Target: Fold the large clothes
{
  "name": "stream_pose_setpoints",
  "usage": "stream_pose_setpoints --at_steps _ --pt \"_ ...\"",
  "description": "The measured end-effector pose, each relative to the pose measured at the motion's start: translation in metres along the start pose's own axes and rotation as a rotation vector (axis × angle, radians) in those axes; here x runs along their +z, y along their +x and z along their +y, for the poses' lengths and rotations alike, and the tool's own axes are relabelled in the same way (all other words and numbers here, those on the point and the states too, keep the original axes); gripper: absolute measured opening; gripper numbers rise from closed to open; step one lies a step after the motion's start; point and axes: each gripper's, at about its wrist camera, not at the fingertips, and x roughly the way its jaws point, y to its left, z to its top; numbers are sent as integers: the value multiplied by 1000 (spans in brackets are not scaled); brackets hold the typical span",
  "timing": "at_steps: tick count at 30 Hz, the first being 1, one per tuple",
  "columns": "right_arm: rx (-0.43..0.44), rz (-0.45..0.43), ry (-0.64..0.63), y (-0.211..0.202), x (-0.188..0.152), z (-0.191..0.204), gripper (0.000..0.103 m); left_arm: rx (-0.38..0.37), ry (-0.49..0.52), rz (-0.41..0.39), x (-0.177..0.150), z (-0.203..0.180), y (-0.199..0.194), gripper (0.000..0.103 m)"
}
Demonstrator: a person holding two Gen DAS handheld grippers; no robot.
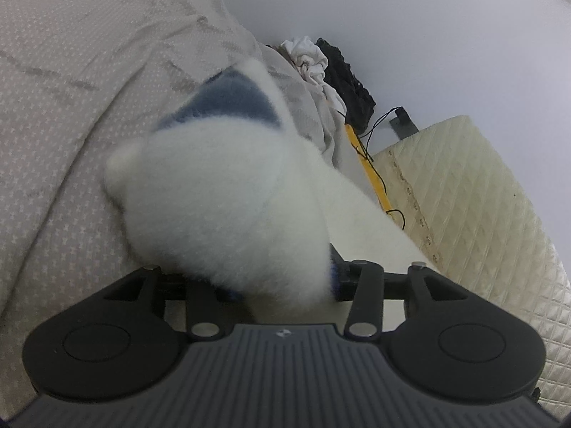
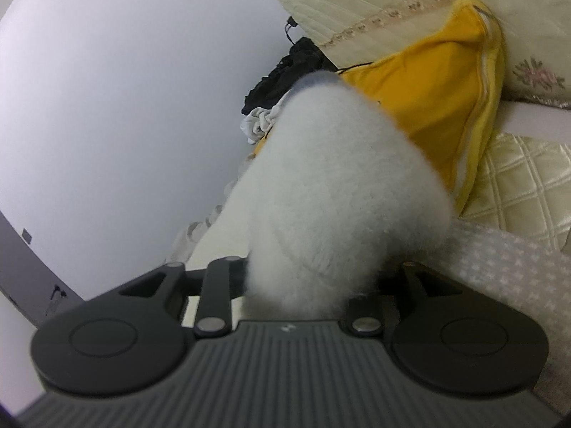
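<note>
A fluffy white garment (image 1: 232, 178) with a dark blue patch fills the middle of the left wrist view, blurred, and lies over the patterned beige bedsheet (image 1: 71, 89). It bunches up out of the mouth of my left gripper (image 1: 282, 253) and hides both fingers. In the right wrist view the same white fleece (image 2: 339, 178) rises from between the jaws of my right gripper (image 2: 314, 260) and covers its fingers too. Whether the pads press on the cloth is hidden in both views.
A crumpled white cloth (image 1: 307, 57) and a black garment (image 1: 346, 75) lie at the far end of the bed by the pale wall. A yellow pillow (image 2: 428, 100) leans on cream quilted bedding (image 2: 517, 178). A black cable (image 1: 378, 128) runs beside a quilted cream panel (image 1: 464, 196).
</note>
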Motion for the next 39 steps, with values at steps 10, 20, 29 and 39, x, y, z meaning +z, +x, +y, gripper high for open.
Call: stream_pose_setpoints --at_steps 10,20,29,39 --pt "-110 97 18 -13 -4 11 47 144 154 43 -9 -28 -42 68" --pt "-266 102 -162 -83 -11 65 49 241 440 -2 -23 -113 -142 68" --pt "-171 -16 -387 -155 -11 160 49 221 610 -93 -48 -199 -240 68" --pt "-122 -59 -555 -217 -49 220 49 205 729 -150 -99 -247 -323 68"
